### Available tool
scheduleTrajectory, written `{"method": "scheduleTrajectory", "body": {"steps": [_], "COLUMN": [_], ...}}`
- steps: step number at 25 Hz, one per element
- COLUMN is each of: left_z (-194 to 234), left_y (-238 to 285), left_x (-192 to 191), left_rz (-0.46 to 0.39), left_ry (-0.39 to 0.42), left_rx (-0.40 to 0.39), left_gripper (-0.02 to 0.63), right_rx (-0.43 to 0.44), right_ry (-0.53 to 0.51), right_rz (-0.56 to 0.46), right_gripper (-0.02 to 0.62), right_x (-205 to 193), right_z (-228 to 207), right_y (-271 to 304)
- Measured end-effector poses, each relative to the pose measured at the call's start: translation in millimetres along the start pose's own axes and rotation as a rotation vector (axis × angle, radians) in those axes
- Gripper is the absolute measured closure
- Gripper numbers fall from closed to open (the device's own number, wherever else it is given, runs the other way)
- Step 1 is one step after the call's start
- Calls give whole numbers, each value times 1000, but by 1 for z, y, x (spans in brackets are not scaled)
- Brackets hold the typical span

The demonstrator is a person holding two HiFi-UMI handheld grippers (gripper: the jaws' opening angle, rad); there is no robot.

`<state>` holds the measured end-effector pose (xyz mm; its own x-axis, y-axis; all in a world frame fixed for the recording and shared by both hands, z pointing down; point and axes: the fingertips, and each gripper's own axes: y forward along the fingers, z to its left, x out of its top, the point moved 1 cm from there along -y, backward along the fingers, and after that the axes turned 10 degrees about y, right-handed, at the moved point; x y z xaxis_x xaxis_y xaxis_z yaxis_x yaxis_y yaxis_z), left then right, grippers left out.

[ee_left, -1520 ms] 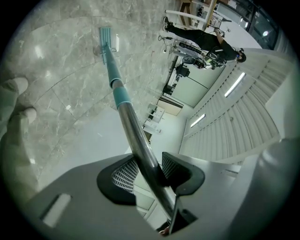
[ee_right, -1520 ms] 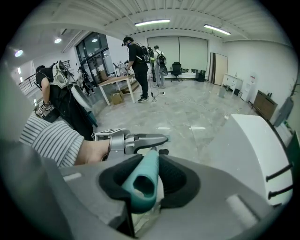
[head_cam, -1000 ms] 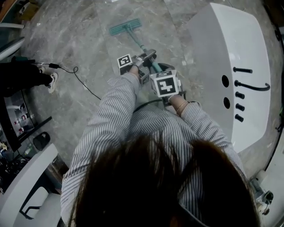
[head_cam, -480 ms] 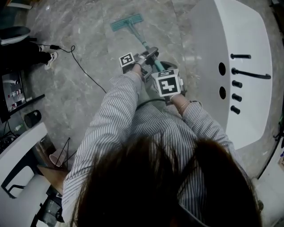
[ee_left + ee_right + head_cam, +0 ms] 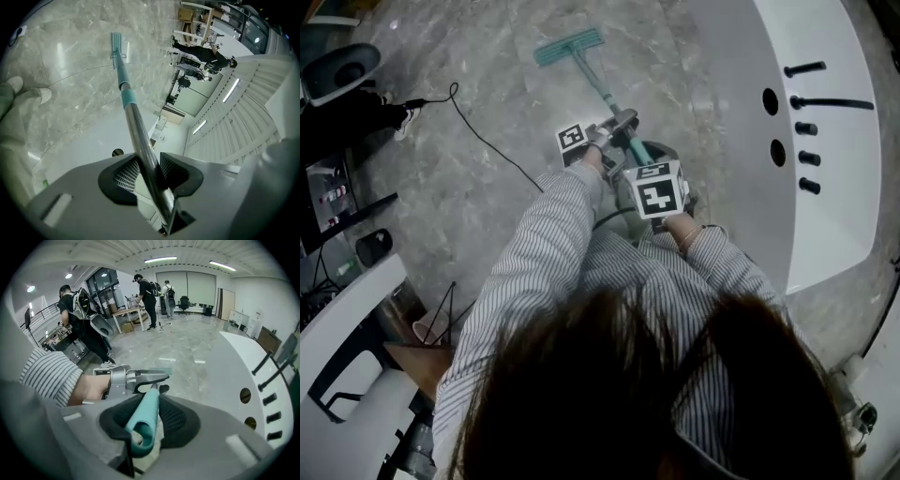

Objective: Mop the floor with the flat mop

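One flat mop [image 5: 569, 45], two grippers. The mop's teal rectangular head lies flat on the glossy grey marbled floor [image 5: 497, 197] ahead of the person, and its thin pole slants back up to the grippers. The left gripper [image 5: 145, 168] is clenched on the bare metal stretch of the pole, its ribbed black pads pressed to either side. The right gripper [image 5: 149, 420] grips the teal rounded handle end, higher up, just behind the left. To the right curves a smooth white panel [image 5: 839, 216] with two round holes and five black pegs, its far edge cut off. One black cable [image 5: 478, 136] trails across the floor. Dark hair fills the bottom of the head view, hiding the person's legs. Three people stand far off in the right gripper view, too small for detail.
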<state>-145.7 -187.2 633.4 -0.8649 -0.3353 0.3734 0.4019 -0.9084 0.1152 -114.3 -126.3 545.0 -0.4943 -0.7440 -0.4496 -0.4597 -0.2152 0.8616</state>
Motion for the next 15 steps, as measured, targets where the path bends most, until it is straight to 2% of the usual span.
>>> {"method": "scheduleTrajectory", "body": {"steps": [9, 15], "left_z": [36, 61], "left_y": [-69, -93], "left_x": [-67, -121], "left_rz": [31, 38], "left_ry": [-12, -13], "left_rx": [-10, -24], "left_gripper": [471, 471], "right_rx": [-22, -15], "right_ry": [31, 2], "right_rz": [-3, 3], "right_gripper": [482, 482], "right_x": [-92, -148], "right_z": [32, 28], "right_y": [-36, -67]}}
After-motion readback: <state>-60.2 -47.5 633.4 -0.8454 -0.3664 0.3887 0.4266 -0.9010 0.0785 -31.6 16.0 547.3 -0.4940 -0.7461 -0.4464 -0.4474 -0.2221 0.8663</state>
